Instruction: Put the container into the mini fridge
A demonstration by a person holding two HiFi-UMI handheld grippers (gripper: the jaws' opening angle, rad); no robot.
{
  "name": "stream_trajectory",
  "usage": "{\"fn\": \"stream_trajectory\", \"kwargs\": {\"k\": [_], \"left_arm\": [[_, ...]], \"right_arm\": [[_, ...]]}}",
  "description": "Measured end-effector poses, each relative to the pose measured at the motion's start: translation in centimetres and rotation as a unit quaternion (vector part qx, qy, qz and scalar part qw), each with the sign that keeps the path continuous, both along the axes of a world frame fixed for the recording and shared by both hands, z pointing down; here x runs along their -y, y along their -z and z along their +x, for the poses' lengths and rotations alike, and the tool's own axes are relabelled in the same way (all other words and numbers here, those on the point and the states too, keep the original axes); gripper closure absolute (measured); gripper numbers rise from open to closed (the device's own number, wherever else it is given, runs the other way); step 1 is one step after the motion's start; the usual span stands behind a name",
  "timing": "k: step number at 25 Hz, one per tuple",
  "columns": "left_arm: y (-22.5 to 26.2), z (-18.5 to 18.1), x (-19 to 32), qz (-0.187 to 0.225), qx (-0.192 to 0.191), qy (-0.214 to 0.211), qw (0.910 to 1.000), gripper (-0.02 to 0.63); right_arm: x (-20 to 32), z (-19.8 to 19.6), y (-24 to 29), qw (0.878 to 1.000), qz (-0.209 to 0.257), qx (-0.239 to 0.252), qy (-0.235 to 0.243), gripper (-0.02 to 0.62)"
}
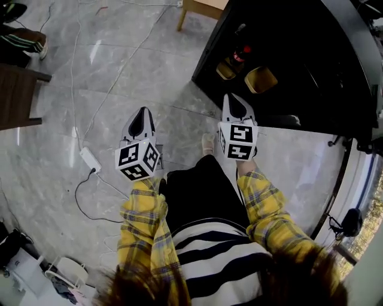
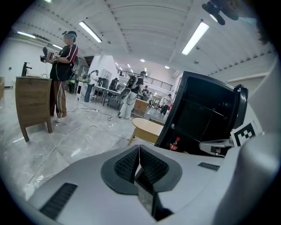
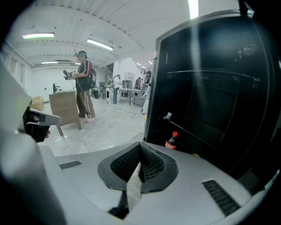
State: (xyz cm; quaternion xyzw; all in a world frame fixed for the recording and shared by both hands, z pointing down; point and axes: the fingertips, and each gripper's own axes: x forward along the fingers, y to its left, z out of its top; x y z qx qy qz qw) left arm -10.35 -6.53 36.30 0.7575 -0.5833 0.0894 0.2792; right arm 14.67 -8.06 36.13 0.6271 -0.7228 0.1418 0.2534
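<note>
The black mini fridge stands open at the upper right of the head view. On its low shelf lie two yellow containers and a red-capped cola bottle. My left gripper hangs over the floor, well left of the fridge, shut with nothing in it. My right gripper is just in front of the fridge's lower edge, also shut and empty. In the left gripper view the pads meet, and the fridge and bottle lie ahead to the right. The right gripper view looks into the fridge at the bottle.
A white power strip and cables run over the grey floor at left. Dark wooden furniture stands at the left edge, and a light wooden table behind the fridge. A person stands by a wooden cabinet.
</note>
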Motion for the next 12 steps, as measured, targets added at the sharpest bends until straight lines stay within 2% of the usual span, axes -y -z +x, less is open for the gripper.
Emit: {"fn": "stream_trajectory", "kwargs": {"k": [7, 12], "left_arm": [[5.8, -2.5, -1.5, 0.033, 0.025, -0.008, 0.9991, 0.588], [8.0, -3.2, -2.8, 0.052, 0.038, -0.024, 0.9976, 0.588]], "right_arm": [[-3.9, -1.3, 4.7, 1.000, 0.015, 0.019, 0.009, 0.569], [-5.4, -3.1, 7.0, 0.999, 0.028, 0.031, 0.022, 0.569]]}}
